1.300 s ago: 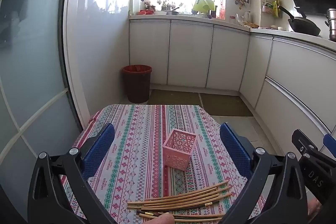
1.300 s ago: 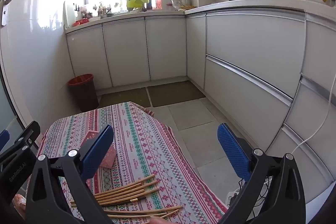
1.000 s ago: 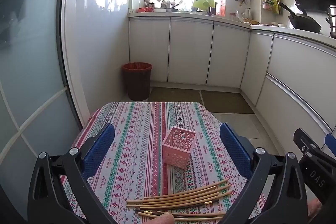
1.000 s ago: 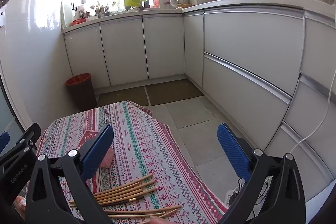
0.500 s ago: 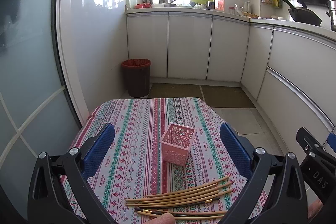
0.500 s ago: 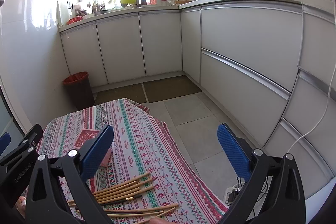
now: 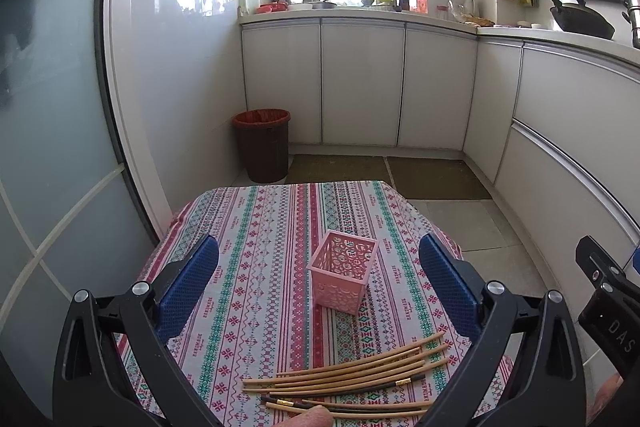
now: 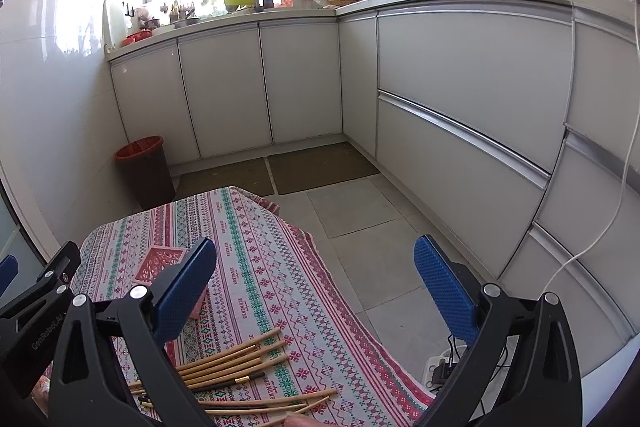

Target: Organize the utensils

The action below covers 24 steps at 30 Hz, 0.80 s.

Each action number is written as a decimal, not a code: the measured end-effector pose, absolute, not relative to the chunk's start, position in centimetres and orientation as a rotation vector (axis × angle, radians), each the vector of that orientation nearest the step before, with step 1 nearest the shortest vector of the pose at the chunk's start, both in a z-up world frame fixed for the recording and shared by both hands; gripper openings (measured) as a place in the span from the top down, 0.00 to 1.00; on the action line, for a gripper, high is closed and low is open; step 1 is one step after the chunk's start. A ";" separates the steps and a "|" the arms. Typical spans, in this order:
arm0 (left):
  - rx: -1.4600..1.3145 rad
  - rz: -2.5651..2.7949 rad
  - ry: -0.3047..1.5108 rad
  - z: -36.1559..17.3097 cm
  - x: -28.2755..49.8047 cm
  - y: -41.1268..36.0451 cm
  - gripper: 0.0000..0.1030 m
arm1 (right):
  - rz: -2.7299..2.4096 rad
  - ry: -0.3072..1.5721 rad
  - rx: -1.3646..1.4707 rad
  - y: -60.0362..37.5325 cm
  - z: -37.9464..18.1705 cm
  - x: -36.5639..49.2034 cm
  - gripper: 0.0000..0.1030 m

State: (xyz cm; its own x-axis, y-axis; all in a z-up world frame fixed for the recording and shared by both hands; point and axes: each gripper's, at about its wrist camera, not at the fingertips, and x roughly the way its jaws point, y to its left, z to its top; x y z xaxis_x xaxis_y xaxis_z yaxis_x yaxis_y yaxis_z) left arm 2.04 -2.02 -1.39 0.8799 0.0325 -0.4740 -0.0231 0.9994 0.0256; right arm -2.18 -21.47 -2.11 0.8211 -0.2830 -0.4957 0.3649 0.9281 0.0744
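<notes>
A pink lattice basket (image 7: 343, 271) stands upright in the middle of a table with a striped patterned cloth (image 7: 264, 247). Several bamboo chopsticks (image 7: 352, 373) lie flat in a loose bundle at the near edge, in front of the basket. My left gripper (image 7: 319, 275) is open and empty, held above the table facing the basket. My right gripper (image 8: 315, 275) is open and empty, over the table's right edge. In the right wrist view the chopsticks (image 8: 236, 359) lie low between the fingers and the basket (image 8: 160, 263) is partly hidden behind the left finger.
A dark bin with a red liner (image 7: 262, 145) stands on the floor past the table. White kitchen cabinets (image 7: 360, 87) run along the back and right. A glass door (image 7: 48, 147) is on the left. A power strip (image 8: 440, 367) lies on the floor tiles at right.
Both grippers have risen and tilted slightly, so the table and basket sit a little lower in view. Both stay open and empty. The chopsticks and basket have not moved.
</notes>
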 end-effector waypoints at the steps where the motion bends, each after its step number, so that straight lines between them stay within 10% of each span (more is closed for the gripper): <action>1: 0.022 0.029 0.495 -1.4 2.1 -2.0 0.07 | -0.347 0.499 0.170 -21.5 -2.1 -2.2 0.06; 24: 0.028 0.045 0.511 -1.7 2.6 -2.1 0.07 | -0.347 0.510 0.164 -21.3 -2.4 -2.0 0.06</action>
State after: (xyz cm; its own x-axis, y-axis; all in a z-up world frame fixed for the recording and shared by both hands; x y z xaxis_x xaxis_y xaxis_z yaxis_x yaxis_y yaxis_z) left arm 2.59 -2.09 -1.71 0.8712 0.0497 -0.4885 -0.0357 0.9986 0.0379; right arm -2.01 -21.34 -2.36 0.8160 -0.2838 -0.5035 0.3647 0.9286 0.0677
